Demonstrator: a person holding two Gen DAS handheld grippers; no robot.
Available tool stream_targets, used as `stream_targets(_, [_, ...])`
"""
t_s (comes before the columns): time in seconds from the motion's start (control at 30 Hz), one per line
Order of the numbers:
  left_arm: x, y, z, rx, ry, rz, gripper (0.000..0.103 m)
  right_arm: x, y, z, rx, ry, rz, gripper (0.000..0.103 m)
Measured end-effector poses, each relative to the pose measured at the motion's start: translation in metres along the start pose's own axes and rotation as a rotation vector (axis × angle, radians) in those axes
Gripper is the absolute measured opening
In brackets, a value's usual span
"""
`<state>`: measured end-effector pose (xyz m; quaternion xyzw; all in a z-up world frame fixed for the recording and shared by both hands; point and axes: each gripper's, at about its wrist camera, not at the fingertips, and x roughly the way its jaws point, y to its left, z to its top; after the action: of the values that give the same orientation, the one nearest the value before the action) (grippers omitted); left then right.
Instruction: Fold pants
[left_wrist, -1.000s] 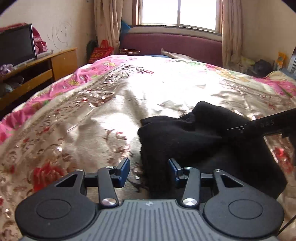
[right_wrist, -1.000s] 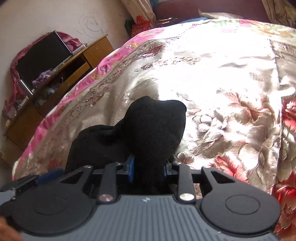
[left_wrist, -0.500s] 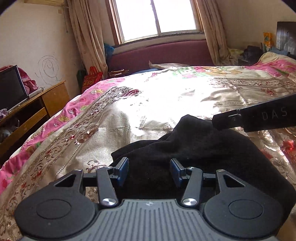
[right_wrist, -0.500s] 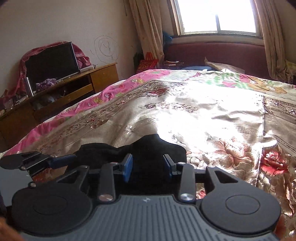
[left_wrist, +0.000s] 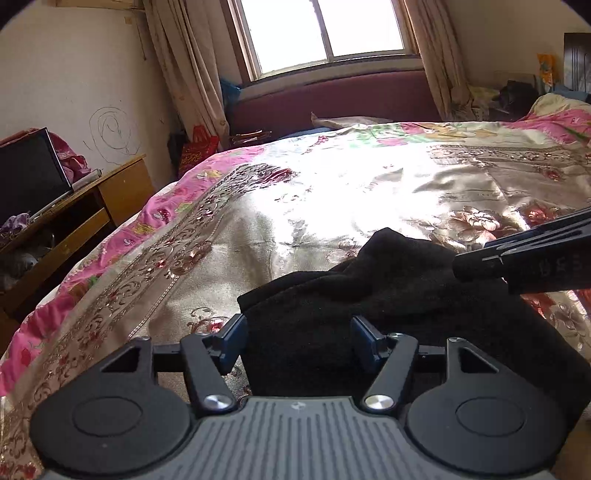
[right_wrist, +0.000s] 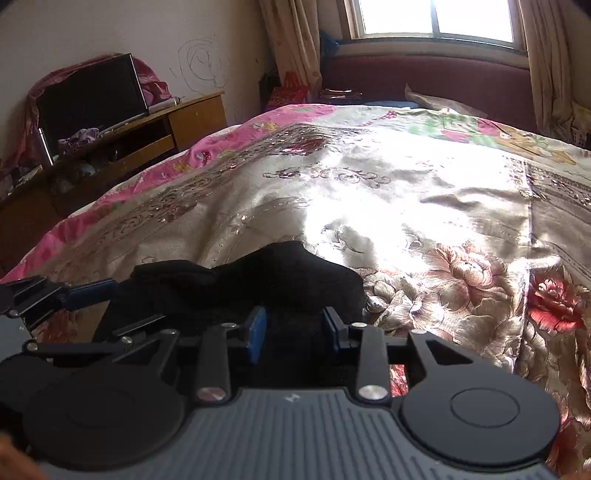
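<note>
The black pants (left_wrist: 388, 295) lie bunched in a folded heap on the floral bedspread (left_wrist: 332, 192). My left gripper (left_wrist: 298, 343) is open, its blue pads on either side of the heap's near left edge without pinching it. My right gripper (right_wrist: 294, 329) is open just above the near edge of the pants (right_wrist: 258, 273). The right gripper's finger (left_wrist: 517, 254) shows at the right of the left wrist view, and the left gripper's fingertips (right_wrist: 88, 290) show at the left of the right wrist view.
A wooden TV stand (right_wrist: 147, 129) with a dark screen (right_wrist: 88, 88) stands left of the bed. A maroon bench (left_wrist: 332, 99) and a curtained window (left_wrist: 325, 29) are at the far end. The bedspread stretches wide beyond the pants.
My right gripper opened and let go of the pants, which dropped onto the heap. Both grippers tilted up and drew back a little; the left stayed open.
</note>
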<state>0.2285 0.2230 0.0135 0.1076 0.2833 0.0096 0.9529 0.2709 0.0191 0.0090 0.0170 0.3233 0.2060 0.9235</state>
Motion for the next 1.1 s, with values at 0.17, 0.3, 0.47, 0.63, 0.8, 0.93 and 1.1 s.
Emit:
stream_targets(0.17, [-0.047, -0.024, -0.003, -0.018, -0.014, -0.034, 0.095, -0.065, -0.004, -0.025, 0.058, -0.006, 0.005, 0.035])
stream_targets(0.3, [-0.079, -0.054, -0.009, -0.013, -0.039, -0.029, 0.102, -0.11, -0.014, -0.048, 0.084, -0.016, -0.03, 0.035])
stream_targets(0.47, [-0.11, -0.081, -0.014, -0.051, -0.063, -0.077, 0.103, -0.15, -0.028, -0.067, 0.135, -0.028, -0.064, 0.036])
stream_targets(0.63, [-0.129, -0.106, -0.019, -0.066, -0.053, -0.131, 0.103, -0.184, -0.043, -0.09, 0.205, -0.035, -0.09, 0.037])
stream_targets(0.8, [-0.143, -0.131, -0.03, -0.014, -0.043, -0.134, 0.103, -0.208, -0.052, -0.107, 0.24, -0.043, -0.107, 0.037])
stream_targets(0.93, [-0.153, -0.147, -0.038, 0.013, -0.024, -0.133, 0.103, -0.219, -0.059, -0.118, 0.265, -0.045, -0.13, 0.037])
stream_targets(1.1, [-0.164, -0.161, -0.042, 0.037, -0.017, -0.146, 0.103, -0.229, -0.064, -0.13, 0.285, -0.043, -0.15, 0.037])
